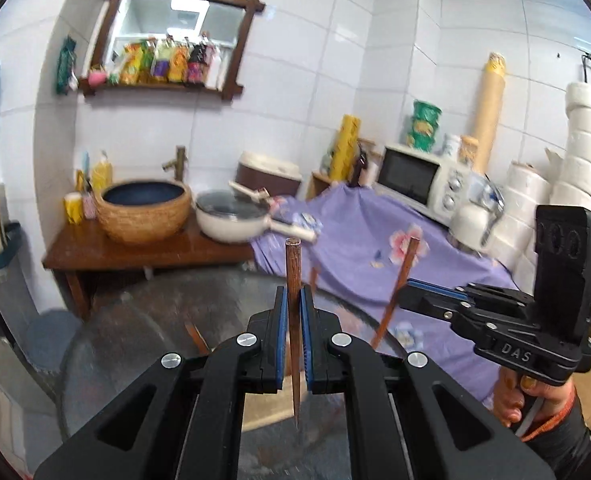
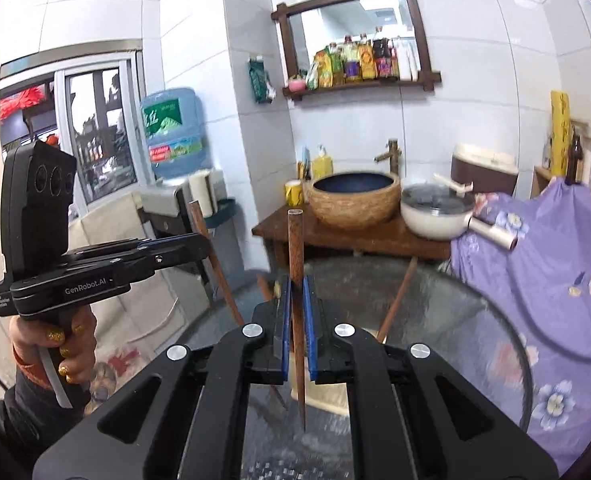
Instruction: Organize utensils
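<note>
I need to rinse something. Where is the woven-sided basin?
In the left wrist view, the woven-sided blue basin sits left of centre on the brown wooden table, beside the white lidded pan.

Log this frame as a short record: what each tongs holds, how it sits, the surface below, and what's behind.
left tongs: shut on a wooden chopstick, upright, tip down
right tongs: shut on a second chopstick, upright, tip down
surface: round glass table
behind: basin, white pan, microwave
</note>
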The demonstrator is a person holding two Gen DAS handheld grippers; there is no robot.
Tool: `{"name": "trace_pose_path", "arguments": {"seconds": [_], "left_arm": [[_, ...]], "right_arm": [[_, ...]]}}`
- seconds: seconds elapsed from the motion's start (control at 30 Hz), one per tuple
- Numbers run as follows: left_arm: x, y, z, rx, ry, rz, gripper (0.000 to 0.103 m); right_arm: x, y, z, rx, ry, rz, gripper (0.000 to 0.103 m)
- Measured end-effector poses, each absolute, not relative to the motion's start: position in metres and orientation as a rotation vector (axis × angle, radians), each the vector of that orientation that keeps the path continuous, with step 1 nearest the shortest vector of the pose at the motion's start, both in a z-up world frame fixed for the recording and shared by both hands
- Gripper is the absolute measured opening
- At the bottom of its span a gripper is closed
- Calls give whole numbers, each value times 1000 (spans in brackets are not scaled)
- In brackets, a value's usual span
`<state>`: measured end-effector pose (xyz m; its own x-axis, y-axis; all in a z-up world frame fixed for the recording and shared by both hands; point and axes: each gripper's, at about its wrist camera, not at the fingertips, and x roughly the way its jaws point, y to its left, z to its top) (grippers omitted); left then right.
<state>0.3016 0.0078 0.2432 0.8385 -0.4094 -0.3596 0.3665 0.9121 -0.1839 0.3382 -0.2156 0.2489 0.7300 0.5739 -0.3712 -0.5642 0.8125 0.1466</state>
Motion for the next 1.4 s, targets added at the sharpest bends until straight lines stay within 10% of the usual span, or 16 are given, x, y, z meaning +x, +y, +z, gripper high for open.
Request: {"name": "trace_pose_path", "arguments": {"seconds": [0.33, 0.77, 0.93, 1.07, 1.4], "left_arm": [[355, -2, 253, -93, 396, -284, 7], [394, -16, 173, -56, 557, -280, 7], [396, -19, 155, -36, 581, -275, 48], [388, -20, 153, -28, 568, -293, 55], [349, -16, 156, -33, 489, -328, 74]], "right_arm": [[394, -207, 276, 45, 360, 531, 5], [412, -220, 172, 154, 442, 495, 5], [396, -233, 127, 180, 478, 448, 11], [370, -236, 87, 141, 546, 396, 60], [297, -180, 1, -75, 856, 450, 59]]}}
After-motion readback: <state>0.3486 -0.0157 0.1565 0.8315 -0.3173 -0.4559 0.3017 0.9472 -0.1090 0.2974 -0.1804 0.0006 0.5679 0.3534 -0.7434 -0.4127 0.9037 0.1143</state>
